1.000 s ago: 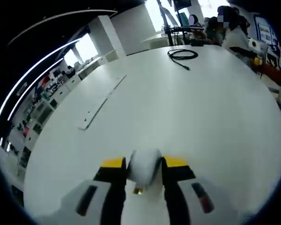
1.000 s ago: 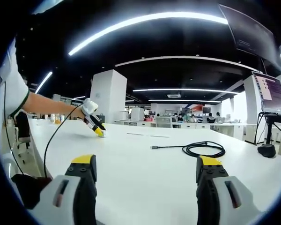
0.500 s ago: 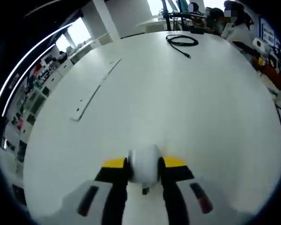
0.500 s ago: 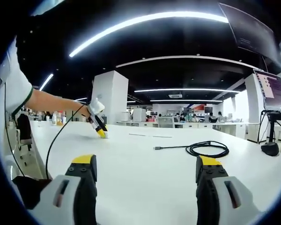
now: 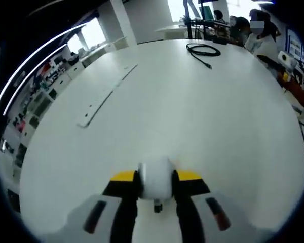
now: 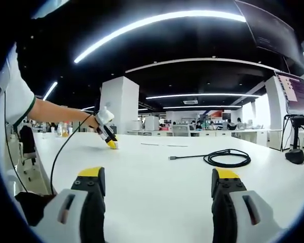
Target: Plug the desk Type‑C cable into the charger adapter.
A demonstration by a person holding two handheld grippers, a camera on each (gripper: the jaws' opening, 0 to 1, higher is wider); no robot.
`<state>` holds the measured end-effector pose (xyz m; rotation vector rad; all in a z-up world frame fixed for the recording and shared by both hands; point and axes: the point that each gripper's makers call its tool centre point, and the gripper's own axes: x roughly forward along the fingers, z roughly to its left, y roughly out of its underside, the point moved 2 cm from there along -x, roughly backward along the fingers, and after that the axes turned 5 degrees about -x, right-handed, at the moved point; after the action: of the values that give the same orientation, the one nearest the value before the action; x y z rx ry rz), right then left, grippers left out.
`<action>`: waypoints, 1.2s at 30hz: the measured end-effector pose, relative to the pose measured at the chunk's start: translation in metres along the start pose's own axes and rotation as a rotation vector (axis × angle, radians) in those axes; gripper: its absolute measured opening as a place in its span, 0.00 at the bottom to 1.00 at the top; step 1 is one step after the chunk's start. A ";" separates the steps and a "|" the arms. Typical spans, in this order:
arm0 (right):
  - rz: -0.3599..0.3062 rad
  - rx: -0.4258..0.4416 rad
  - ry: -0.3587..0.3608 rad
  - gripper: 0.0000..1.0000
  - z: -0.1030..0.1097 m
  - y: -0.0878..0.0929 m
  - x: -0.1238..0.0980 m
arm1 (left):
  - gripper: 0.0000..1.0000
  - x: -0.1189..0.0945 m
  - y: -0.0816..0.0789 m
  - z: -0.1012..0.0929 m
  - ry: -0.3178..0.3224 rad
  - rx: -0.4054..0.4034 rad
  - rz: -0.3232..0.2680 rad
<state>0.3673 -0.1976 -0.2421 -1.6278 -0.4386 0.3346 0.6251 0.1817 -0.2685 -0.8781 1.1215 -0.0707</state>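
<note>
On the counter (image 5: 202, 126), left tool (image 5: 155, 178) clamped on adapter (image 5: 156, 181); right tool (image 6: 157, 183) wide open, empty. Next, judged: fetching cable (image 6: 213, 158), well apart.

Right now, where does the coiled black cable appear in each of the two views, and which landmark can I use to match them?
Left gripper view: the coiled black cable lies far off near the top, right of centre, on the white table.
Right gripper view: it lies at mid-height on the right, its plug end pointing left.
Shared landmark: the thin grey strip on the table.
</note>
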 end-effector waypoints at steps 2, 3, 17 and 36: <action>0.002 0.005 0.000 0.87 0.000 0.001 0.000 | 0.26 -0.001 0.001 -0.001 -0.011 -0.009 -0.013; 0.002 0.007 -0.001 0.87 0.001 0.002 0.000 | 0.26 -0.001 0.001 -0.001 -0.016 -0.014 -0.020; 0.003 0.003 -0.008 0.87 0.004 0.001 0.002 | 0.26 -0.004 -0.001 -0.007 -0.034 -0.036 -0.070; -0.023 0.019 -0.018 0.88 0.002 -0.001 0.000 | 0.26 -0.015 0.003 -0.056 0.011 0.059 -0.026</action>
<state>0.3666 -0.1955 -0.2418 -1.6014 -0.4661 0.3352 0.5721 0.1584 -0.2670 -0.8408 1.1131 -0.1292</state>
